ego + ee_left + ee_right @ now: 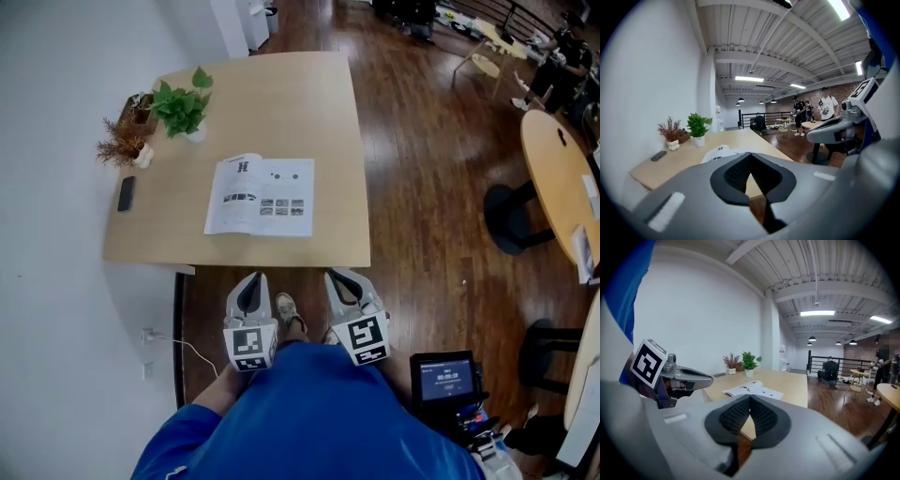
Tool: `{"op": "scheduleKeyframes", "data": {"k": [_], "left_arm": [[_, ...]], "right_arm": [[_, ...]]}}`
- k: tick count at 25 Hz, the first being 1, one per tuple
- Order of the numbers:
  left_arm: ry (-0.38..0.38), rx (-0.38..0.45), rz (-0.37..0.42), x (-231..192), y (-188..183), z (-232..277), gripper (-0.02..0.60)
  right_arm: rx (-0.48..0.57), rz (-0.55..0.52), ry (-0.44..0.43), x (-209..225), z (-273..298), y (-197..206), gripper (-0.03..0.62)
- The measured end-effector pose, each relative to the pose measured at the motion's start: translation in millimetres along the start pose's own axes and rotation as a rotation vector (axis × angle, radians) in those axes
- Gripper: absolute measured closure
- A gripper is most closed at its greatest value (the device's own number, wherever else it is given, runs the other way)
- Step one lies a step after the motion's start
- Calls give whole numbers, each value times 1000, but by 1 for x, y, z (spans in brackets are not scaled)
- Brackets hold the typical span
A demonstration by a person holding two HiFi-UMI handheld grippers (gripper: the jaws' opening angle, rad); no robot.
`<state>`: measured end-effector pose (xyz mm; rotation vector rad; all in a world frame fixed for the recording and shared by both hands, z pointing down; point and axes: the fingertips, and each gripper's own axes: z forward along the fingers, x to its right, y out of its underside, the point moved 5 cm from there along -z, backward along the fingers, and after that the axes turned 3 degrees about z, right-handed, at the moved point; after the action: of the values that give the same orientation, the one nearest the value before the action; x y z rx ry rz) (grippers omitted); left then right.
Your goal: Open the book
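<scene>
White book (pixel 260 196); tan table (pixel 309 112); green plant (pixel 182 108).

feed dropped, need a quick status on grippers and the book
Left gripper and right gripper shut, empty, short of the table edge. Book lies open, flat. Nothing resting on it.

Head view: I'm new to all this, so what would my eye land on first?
An open book lies flat on the pale wooden table, near its front edge. Short of the table, the left gripper and right gripper sit close to the person in blue, both shut and empty. A green potted plant stands on the table's far left side.
</scene>
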<state>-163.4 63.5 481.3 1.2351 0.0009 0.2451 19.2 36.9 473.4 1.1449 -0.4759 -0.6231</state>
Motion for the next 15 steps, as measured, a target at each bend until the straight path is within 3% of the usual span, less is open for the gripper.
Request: {"op": "scheduleKeyframes", "data": {"k": [8, 15], "left_arm": [[-34, 19, -8, 22, 5, -35, 574], [-12, 15, 9, 43, 5, -48, 574]], "right_arm": [[37, 6, -47, -13, -20, 9, 591], [29, 22, -52, -16, -39, 19, 591]]}}
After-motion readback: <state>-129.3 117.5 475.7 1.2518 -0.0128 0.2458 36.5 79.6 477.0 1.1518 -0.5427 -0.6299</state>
